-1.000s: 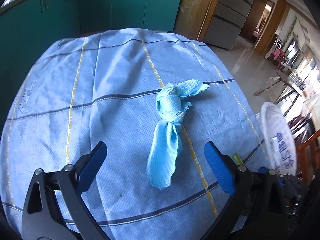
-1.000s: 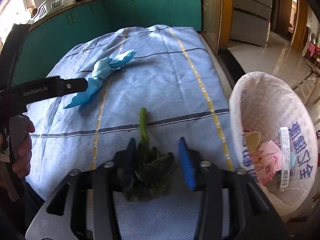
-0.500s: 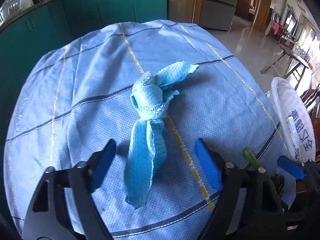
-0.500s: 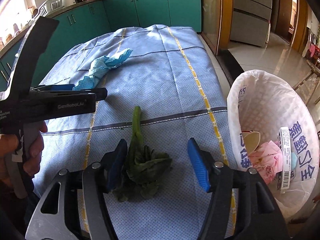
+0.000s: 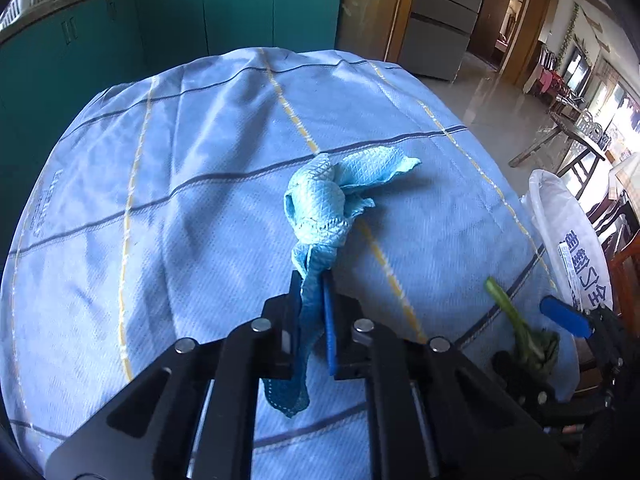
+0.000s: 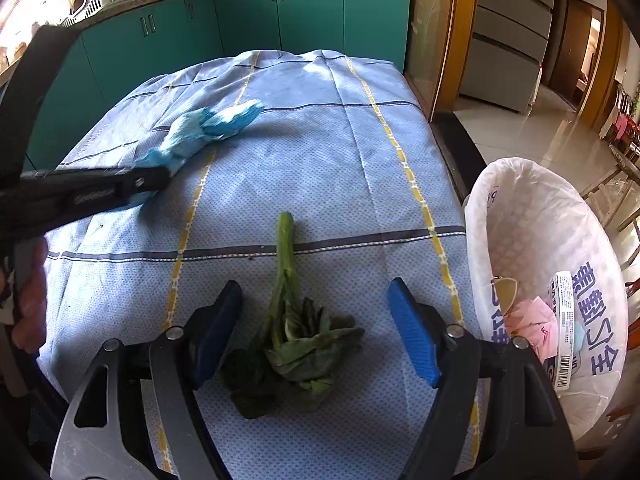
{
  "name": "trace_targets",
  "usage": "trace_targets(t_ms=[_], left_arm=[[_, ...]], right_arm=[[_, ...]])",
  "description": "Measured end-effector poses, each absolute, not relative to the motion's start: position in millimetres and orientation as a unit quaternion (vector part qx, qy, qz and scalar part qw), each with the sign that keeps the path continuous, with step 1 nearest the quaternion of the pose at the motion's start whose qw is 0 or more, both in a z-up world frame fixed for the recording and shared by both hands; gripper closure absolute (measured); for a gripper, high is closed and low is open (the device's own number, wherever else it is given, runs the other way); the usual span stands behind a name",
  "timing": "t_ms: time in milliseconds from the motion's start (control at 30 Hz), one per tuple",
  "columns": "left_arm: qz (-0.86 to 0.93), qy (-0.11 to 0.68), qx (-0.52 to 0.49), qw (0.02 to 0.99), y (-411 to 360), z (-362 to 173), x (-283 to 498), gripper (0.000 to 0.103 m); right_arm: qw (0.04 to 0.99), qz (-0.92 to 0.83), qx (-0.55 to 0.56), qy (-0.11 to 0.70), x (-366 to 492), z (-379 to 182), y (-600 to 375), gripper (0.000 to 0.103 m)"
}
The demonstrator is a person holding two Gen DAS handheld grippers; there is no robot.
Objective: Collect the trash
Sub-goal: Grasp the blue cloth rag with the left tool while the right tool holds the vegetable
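Note:
A knotted light blue cloth (image 5: 320,208) (image 6: 208,130) lies on the blue checked tablecloth (image 5: 180,184). My left gripper (image 5: 314,284) (image 6: 152,178) is shut on the cloth's near tail, which hangs out below the pads. A wilted green leafy vegetable (image 6: 298,336) (image 5: 524,340) with a long stalk lies on the table near the right edge. My right gripper (image 6: 316,312) stands over it, jaws opening, the leaves between the fingers without touching the pads.
A bin lined with a white bag (image 6: 532,248) (image 5: 568,240) stands off the table's right edge, with pink paper and other trash inside. Teal cabinets (image 6: 248,20) run behind the table. A person's hand (image 6: 28,308) grips the left tool.
My left gripper moved in over the cloth's tail and shut on it. My right gripper's jaws spread wider around the vegetable, which stays on the table.

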State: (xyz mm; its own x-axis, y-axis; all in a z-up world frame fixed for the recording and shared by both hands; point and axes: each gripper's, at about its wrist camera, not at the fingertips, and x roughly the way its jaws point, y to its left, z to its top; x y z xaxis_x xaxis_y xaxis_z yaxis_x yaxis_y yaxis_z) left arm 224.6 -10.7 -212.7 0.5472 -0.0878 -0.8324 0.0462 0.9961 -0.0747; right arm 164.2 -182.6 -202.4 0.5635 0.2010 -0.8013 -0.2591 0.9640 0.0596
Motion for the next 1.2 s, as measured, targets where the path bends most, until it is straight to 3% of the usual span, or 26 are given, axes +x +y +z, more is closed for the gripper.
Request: trace_targets(t_ms=[200, 333, 367, 433, 467, 700, 800, 867, 900, 967, 1067, 1200], left_arm=[[-0.036, 0.482, -0.022, 0.875, 12, -212, 185, 0.092], [-0.034, 0.487, -0.023, 0.872, 28, -211, 159, 0.092], [-0.034, 0.487, -0.023, 0.872, 31, -210, 155, 0.092], [-0.032, 0.487, -0.024, 0.872, 36, -209, 146, 0.092], [-0.032, 0.485, -0.025, 0.873, 37, -208, 144, 0.092], [-0.032, 0.486, -0.035, 0.873, 42, -211, 133, 0.09], [-0.035, 0.483, -0.047, 0.874, 45, -208, 132, 0.072], [-0.03, 0.474, -0.04, 0.879, 44, -204, 129, 0.055], [-0.029, 0.47, -0.036, 0.881, 44, -203, 128, 0.052], [-0.03, 0.467, -0.031, 0.883, 42, -201, 129, 0.043], [-0.029, 0.468, -0.026, 0.883, 38, -201, 135, 0.037], [-0.028, 0.472, -0.013, 0.881, 29, -205, 150, 0.037]], right_arm=[[0.884, 0.127, -0.036, 0.449, 163, -201, -180, 0.032], [0.884, 0.133, -0.04, 0.446, 164, -199, -174, 0.056], [0.884, 0.137, -0.039, 0.445, 164, -198, -174, 0.07], [0.879, 0.153, -0.02, 0.451, 166, -197, -173, 0.087], [0.877, 0.158, -0.012, 0.454, 167, -197, -173, 0.088], [0.872, 0.197, -0.007, 0.448, 157, -187, -160, 0.089], [0.873, 0.198, -0.016, 0.446, 154, -183, -155, 0.089], [0.873, 0.192, -0.017, 0.447, 153, -183, -155, 0.088], [0.874, 0.187, -0.016, 0.448, 153, -183, -157, 0.087], [0.874, 0.179, -0.011, 0.451, 153, -184, -162, 0.077], [0.875, 0.174, 0.003, 0.452, 154, -184, -169, 0.058], [0.877, 0.17, -0.001, 0.449, 152, -183, -169, 0.055]])
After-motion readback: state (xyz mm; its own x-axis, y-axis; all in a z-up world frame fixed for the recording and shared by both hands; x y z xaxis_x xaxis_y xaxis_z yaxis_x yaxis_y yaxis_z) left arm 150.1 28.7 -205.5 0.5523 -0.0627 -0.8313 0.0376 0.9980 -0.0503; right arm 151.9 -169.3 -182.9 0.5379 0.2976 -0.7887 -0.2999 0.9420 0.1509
